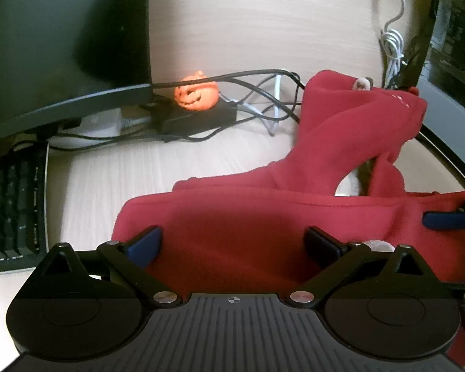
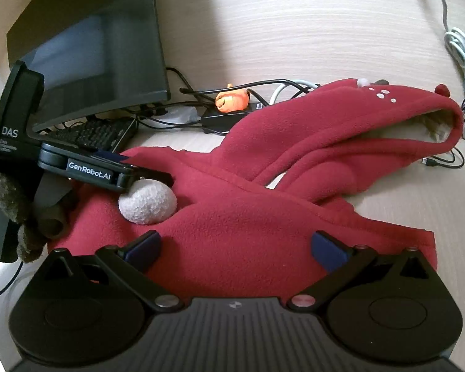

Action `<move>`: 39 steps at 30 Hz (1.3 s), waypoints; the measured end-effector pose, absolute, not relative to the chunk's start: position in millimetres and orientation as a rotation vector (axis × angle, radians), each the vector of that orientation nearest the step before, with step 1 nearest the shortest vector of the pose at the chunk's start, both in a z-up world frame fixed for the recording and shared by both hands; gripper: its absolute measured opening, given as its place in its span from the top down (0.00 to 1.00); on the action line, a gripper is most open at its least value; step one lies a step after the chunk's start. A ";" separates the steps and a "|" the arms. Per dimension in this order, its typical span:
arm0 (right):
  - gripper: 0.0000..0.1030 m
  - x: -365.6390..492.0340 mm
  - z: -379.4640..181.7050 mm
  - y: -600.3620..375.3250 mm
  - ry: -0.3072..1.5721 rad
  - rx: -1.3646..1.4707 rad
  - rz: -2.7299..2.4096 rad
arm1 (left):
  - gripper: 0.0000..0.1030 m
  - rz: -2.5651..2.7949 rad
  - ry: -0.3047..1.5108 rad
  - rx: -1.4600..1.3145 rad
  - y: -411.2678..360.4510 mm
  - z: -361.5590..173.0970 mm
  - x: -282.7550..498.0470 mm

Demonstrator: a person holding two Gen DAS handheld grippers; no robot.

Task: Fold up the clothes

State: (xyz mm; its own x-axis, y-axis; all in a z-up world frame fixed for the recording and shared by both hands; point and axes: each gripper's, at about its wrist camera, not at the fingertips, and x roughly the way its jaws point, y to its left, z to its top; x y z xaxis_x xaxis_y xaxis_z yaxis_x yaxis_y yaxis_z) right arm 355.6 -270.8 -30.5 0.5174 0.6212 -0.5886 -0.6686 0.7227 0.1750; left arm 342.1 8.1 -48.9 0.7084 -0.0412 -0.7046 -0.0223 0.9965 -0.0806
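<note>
While the worktop (image 2: 294, 31) carries monitor (image 2: 102, 46) and cables, the red fleece hoodie (image 2: 248, 217) lies rumpled across it, hood (image 2: 372, 114) toward the back, white pompom (image 2: 147, 201) on top. Both grippers, left (image 1: 234, 243) and right (image 2: 235, 248), hover with fingers spread, empty. Pinch only an edge layer, likely, and fold slowly.

In the right wrist view, the black handheld left gripper (image 2: 152, 175) carries white lettering "GenRobot.AI" on its dark side plate. Its black upright body (image 2: 15, 117) reads "DAS", with smaller white lines beneath too small to make out.
</note>
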 end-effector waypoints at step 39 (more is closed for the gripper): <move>0.00 350.3 -20.7 -330.7 0.667 -0.414 0.106 | 0.00 -0.332 0.658 -0.199 -25.2 3.6 258.8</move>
